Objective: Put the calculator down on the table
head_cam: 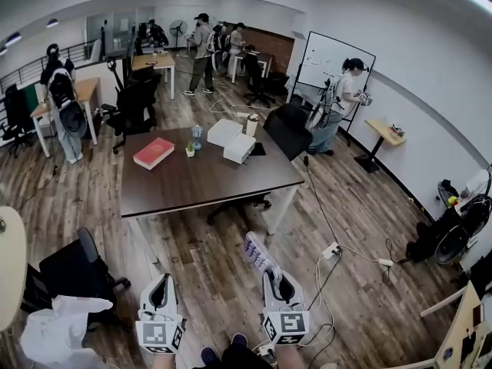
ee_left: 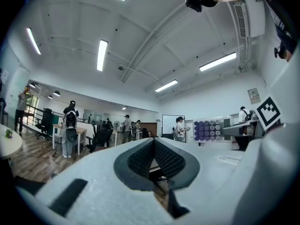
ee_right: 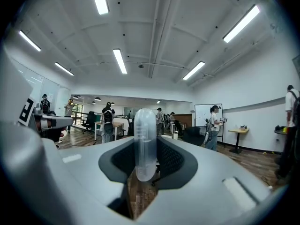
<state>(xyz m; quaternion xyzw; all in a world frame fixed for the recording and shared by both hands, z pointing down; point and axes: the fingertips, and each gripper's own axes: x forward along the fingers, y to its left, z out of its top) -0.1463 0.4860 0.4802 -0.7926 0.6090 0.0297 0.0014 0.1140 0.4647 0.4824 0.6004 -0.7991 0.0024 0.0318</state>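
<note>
The calculator (head_cam: 258, 254), white with rows of purple keys, sticks up and away from my right gripper (head_cam: 272, 277), which is shut on its lower end. In the right gripper view it stands edge-on as a pale bar (ee_right: 145, 143) clamped between the dark pads. The left gripper view shows its keypad (ee_left: 209, 130) off to the right. My left gripper (head_cam: 162, 280) is beside the right one, shut, with nothing between its pads (ee_left: 165, 159). Both hover over the wooden floor, short of the dark brown table (head_cam: 215, 183).
On the table lie a red book (head_cam: 154, 153), white boxes (head_cam: 232, 141), a cup (head_cam: 252, 124) and a small plant (head_cam: 190, 151). A black office chair (head_cam: 75, 271) stands at my left. A power strip (head_cam: 331, 250) with cables lies on the floor at right. Several people stand further back.
</note>
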